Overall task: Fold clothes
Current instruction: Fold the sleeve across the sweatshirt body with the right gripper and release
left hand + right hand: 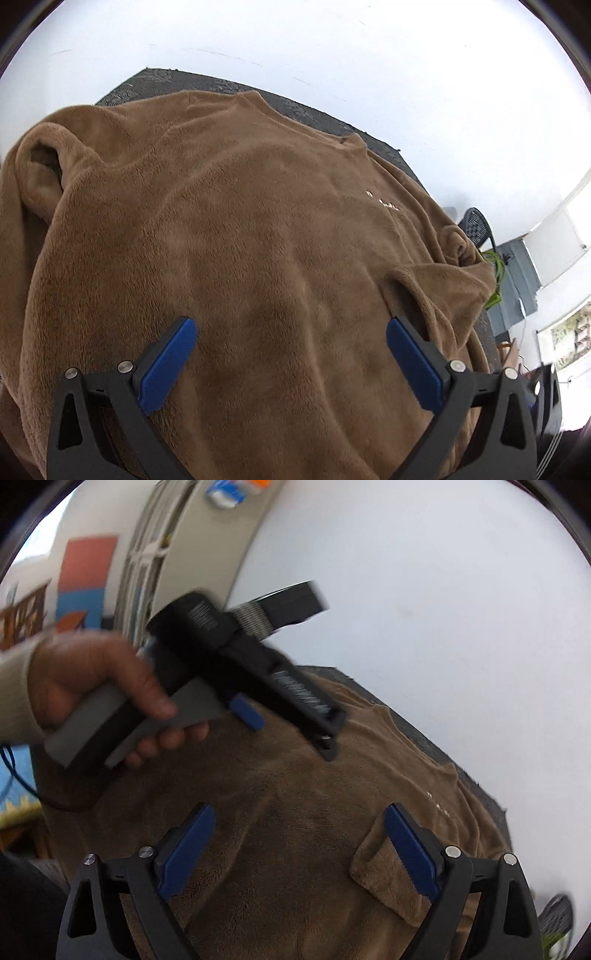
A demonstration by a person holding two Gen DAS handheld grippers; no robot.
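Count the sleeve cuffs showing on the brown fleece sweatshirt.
2. One sleeve cuff lies folded at the brown fleece sweatshirt's left shoulder; the other cuff lies at its right side.

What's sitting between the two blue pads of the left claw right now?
Only brown fleece sweatshirt shows between the open left claw pads, seen in the left wrist view; nothing gripped.

It looks like a room in a home: white walls, a black mesh chair (477, 224) far right, a framed picture (570, 338) on the right wall, a colourful poster (83, 579) far left.
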